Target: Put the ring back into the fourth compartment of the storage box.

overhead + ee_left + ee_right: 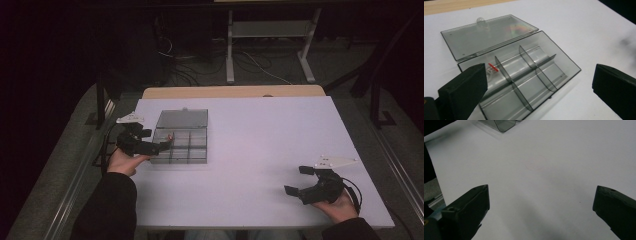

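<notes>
A clear, smoke-grey plastic organiser box [181, 146] lies on the white surface [260, 145], toward ten o'clock from the surface's middle. Its lid [182, 118] is swung fully open and lies flat at the box's twelve o'clock side, joined along the hinge edge, with a small clear latch tab at the lid's far rim. Thin see-through dividers split the tray into two rows of three compartments. In the left gripper view the walls look glossy and catch pale reflections, and a small red and silver part [492, 68] rests in the far-row compartment at the end nearest the left jaw.

The left hand-held gripper [161, 145] hovers at the box's nine o'clock edge, its jaws spread wide with nothing between them; in its own view the box sits between the two black jaws. The left hand [122, 161] holds it from behind.

The right hand-held gripper [299, 181] is at about four o'clock on the surface, well apart from the box, jaws also wide apart and empty over bare white surface
</notes>
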A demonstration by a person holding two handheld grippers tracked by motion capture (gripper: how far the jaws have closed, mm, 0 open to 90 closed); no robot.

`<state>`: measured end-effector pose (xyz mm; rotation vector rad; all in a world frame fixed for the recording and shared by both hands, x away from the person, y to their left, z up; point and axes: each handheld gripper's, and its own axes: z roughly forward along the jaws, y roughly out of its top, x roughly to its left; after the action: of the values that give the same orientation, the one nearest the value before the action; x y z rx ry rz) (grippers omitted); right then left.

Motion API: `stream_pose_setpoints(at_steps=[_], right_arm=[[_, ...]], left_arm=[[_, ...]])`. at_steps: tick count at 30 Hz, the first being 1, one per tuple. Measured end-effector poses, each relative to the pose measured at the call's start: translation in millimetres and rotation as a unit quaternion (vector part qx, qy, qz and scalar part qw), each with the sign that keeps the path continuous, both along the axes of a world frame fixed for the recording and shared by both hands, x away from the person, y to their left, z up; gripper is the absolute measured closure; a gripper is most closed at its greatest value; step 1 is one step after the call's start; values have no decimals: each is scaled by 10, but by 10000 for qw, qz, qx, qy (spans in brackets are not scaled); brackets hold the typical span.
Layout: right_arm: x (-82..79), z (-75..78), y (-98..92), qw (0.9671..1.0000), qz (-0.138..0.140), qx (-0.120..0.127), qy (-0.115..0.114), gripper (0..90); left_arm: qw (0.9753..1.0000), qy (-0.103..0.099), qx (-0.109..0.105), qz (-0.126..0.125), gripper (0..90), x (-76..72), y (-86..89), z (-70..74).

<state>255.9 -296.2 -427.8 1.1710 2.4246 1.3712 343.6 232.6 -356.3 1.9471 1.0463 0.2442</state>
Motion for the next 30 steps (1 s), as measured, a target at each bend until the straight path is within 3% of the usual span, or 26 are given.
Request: stream_pose_setpoints(at_steps=[5,15,30], right_arm=[[-1,0,1,10000,-3,0,-1,3],[-9,3,-3,10000,-10,12,4,3],[-16,4,-2,10000,-15,13,11,3]], left_arm=[[9997,-105,-193,-53,0,-129,-13,-36],[9989,-204,-376,-174,0,-393,-66,-170],[9979,-132,-392,-492,0,-649,-223,-422]])
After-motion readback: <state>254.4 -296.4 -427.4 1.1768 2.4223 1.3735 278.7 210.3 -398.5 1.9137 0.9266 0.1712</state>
